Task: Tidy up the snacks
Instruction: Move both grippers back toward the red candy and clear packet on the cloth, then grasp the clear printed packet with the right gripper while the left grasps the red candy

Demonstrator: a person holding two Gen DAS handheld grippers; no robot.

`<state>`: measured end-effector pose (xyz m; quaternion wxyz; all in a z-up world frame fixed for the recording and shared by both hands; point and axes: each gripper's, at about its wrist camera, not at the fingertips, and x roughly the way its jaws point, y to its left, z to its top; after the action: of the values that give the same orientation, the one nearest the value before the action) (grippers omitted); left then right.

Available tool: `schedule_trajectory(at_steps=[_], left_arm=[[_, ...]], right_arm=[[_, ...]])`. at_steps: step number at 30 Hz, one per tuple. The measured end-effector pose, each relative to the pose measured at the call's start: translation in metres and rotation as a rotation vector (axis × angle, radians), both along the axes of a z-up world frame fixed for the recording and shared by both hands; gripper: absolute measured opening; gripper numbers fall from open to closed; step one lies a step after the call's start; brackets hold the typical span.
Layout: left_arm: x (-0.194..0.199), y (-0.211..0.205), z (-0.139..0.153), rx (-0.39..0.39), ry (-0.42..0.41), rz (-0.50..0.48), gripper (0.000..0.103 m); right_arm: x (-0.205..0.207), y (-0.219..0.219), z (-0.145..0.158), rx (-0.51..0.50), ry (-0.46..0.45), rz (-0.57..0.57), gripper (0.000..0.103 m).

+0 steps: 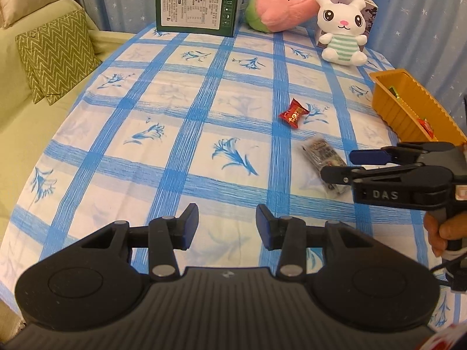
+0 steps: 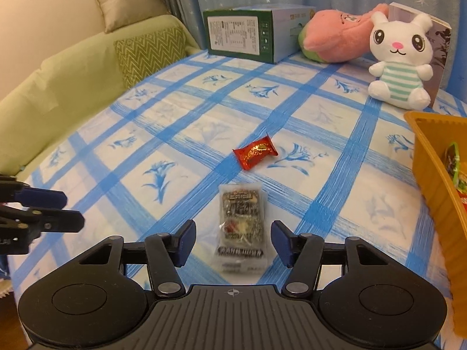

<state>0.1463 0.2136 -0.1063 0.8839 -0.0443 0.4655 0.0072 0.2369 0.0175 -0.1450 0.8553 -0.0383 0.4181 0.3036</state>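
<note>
Table covered by a white cloth with blue checks and blue flower print (image 2: 292,108). Item: clear plastic snack packet with dark printed contents (image 2: 240,227), lying flat on the cloth between the spread fingers of the right gripper (image 2: 233,245), which stands open around it, pads apart from the wrapper on both sides. Item: red foil-wrapped candy (image 2: 255,151), loose on the cloth just beyond the packet. Item: orange ribbed plastic tray (image 2: 432,180) at the table's right edge, holding several wrapped snacks. Left gripper (image 1: 227,227): open, empty, over bare cloth, to the left of the packet. Far edge, left to right: green-and-white printed cardboard box (image 2: 242,33); pink and green plush toy (image 2: 335,38); white plush rabbit in a green-striped shirt (image 2: 400,61), seated against a grey patterned box (image 2: 440,46). Left of table: pale green sofa (image 2: 58,87) with a zigzag-patterned cushion (image 2: 146,52).
</note>
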Motion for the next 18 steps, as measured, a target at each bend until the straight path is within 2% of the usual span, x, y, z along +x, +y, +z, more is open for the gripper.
schedule_trajectory(at_steps=[7,18], left_arm=[[0.016,0.006,-0.005,0.005,-0.002,-0.037,0.040],[0.048,-0.003,-0.013,0.007,-0.001,-0.119,0.040]], right_arm=[[0.010,0.013,-0.012,-0.044,-0.003,-0.004,0.049],[0.016,0.010,-0.018,-0.055,-0.004,-0.036,0.038]])
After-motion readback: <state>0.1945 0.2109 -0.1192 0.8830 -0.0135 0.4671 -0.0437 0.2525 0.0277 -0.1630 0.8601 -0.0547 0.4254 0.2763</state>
